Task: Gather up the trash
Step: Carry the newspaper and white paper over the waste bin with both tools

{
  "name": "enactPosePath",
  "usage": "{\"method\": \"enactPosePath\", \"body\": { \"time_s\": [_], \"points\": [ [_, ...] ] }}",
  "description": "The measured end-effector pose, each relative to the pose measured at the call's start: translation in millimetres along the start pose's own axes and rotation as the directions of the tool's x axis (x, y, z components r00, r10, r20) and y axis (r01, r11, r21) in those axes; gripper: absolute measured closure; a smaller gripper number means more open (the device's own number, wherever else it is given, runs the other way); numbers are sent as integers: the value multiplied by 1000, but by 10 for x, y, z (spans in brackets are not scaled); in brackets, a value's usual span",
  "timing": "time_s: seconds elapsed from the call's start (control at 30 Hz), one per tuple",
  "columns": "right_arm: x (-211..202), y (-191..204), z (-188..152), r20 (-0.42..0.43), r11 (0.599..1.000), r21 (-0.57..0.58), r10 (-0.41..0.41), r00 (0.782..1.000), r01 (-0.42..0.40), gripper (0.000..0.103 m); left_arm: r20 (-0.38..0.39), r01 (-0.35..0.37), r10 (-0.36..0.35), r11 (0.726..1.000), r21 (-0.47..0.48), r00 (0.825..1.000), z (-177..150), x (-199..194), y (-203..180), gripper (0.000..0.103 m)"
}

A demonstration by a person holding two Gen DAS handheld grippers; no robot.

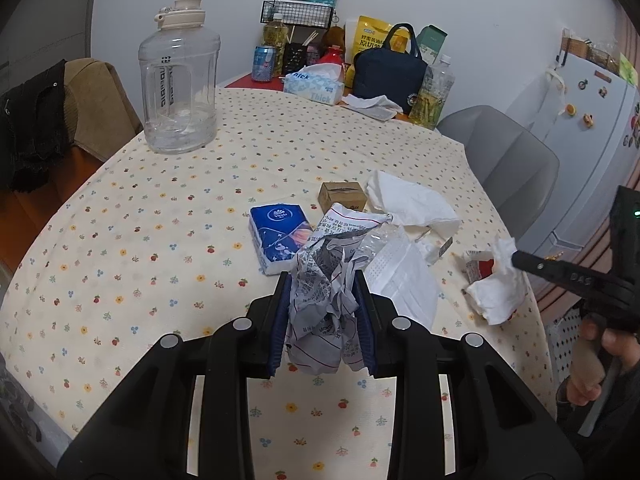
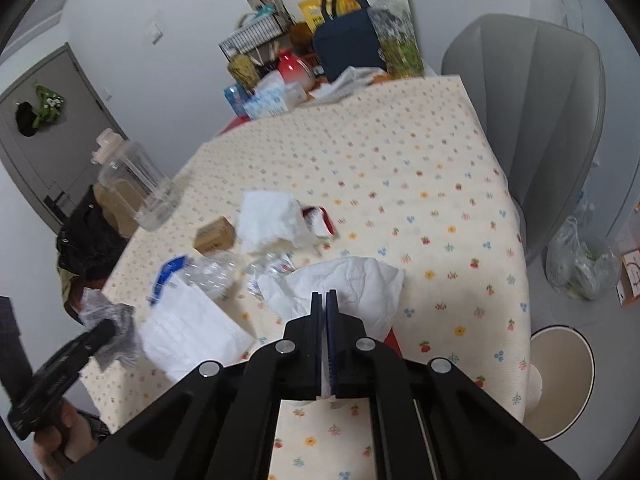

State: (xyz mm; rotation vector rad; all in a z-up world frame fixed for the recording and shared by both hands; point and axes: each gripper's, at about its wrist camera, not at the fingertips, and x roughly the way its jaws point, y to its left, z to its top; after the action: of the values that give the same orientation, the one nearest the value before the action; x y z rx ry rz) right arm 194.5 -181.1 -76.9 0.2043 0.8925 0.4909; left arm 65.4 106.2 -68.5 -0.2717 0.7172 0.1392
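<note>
Crumpled printed paper [image 1: 326, 300], grey and white, is pinched between the blue pads of the black left gripper [image 1: 325, 294] above the flower-dotted cream tablecloth [image 1: 160, 208]. Just beyond the paper lie a flat white mask [image 1: 404, 280], a crushed clear plastic bottle [image 1: 378, 240] and a blue tissue pack [image 1: 280, 240]. Right of the paper, the black right gripper [image 2: 325, 300] is pressed together on a crumpled white tissue [image 2: 348, 280], lifted beside a red-and-white wrapper [image 1: 478, 266].
</note>
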Motion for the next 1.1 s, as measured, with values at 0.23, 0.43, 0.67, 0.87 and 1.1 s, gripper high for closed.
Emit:
{"method": "enactPosePath", "body": {
  "time_s": [0.23,0.43,0.67,0.87,1.1],
  "points": [
    [-517,29,158,117,1000,-14,22,993,-21,100,24,29,-30,999,28,999,77,-54,-199,73],
    [-835,-167,122,164,1000,13,-14,986,12,100,38,66,-69,995,74,997,181,-54,-502,73],
    [-1099,-564,14,192,994,76,-86,978,73,100,33,134,-140,980,150,990,226,29,-1033,73],
    [-1290,-1043,-95,203,980,158,-149,968,118,100,-4,194,-197,957,215,980,204,182,-1544,73],
    [-1368,-1572,-237,199,958,247,-199,960,148,100,-56,244,-238,930,276,970,131,363,-2093,73]
  ]
}}
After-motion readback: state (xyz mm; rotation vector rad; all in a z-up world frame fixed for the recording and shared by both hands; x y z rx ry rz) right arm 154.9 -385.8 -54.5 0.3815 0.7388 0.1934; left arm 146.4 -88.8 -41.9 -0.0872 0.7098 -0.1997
